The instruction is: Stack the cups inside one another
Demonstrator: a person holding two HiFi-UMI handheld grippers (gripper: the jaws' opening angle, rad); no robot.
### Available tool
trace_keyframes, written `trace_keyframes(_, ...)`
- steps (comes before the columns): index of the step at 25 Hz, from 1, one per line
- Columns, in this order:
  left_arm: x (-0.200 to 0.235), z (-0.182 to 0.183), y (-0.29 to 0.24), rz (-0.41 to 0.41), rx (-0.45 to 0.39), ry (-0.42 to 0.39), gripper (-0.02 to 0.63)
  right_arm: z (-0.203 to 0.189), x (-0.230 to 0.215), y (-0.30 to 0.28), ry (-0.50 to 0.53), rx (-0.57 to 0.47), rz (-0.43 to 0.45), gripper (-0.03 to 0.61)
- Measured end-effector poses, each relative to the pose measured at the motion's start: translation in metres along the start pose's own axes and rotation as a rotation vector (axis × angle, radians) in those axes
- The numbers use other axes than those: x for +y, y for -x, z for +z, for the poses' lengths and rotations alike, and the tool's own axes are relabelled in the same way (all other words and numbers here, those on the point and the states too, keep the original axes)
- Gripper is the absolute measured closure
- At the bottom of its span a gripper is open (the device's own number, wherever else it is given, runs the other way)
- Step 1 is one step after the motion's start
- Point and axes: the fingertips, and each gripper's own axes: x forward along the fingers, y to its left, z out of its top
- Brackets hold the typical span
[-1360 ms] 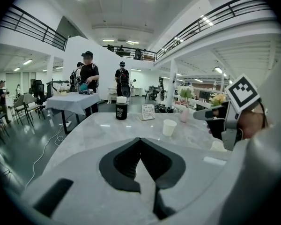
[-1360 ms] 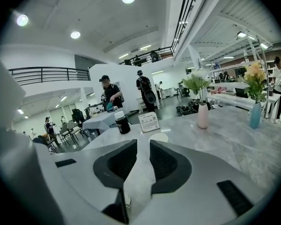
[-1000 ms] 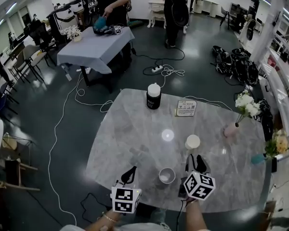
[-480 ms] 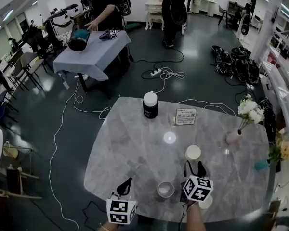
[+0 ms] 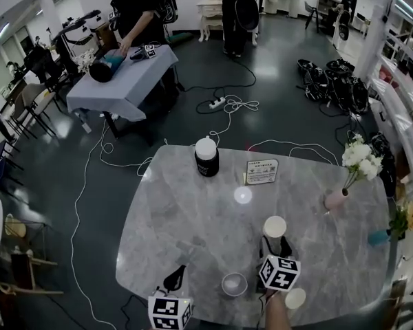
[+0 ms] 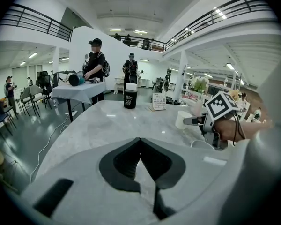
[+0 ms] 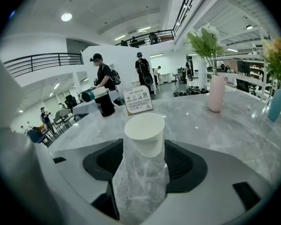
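White cup (image 5: 274,226) stands on the table (image 5: 186,212) right at the mouth of your right gripper (image 5: 274,247), whose jaws have just been opening wide and aren't touching it. A second cup (image 5: 234,284) sits between your grippers. Your left gripper (image 5: 173,279) is closed on nothing.

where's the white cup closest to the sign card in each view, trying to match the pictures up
Head view: white cup, lower right of centre.
Left gripper view: right of centre, about mid-height.
Right gripper view: dead centre, close up.
Shared landmark: the black bottle with a white lid, beyond the cup in every view.
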Motion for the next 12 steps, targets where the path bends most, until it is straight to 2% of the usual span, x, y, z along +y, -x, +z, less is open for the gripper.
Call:
trace_keyframes(6,0.003,-0.009,-0.006,0.001,0.064,0.007,0.618,-0.005,-0.005,-0.019,-0.011,-0.005,0.010,0.336)
trace_keyframes(12,0.004,-0.014,-0.011,0.002,0.087,0.012,0.618,-0.001,-0.006,-0.031,-0.002,-0.022,0.012,0.333)
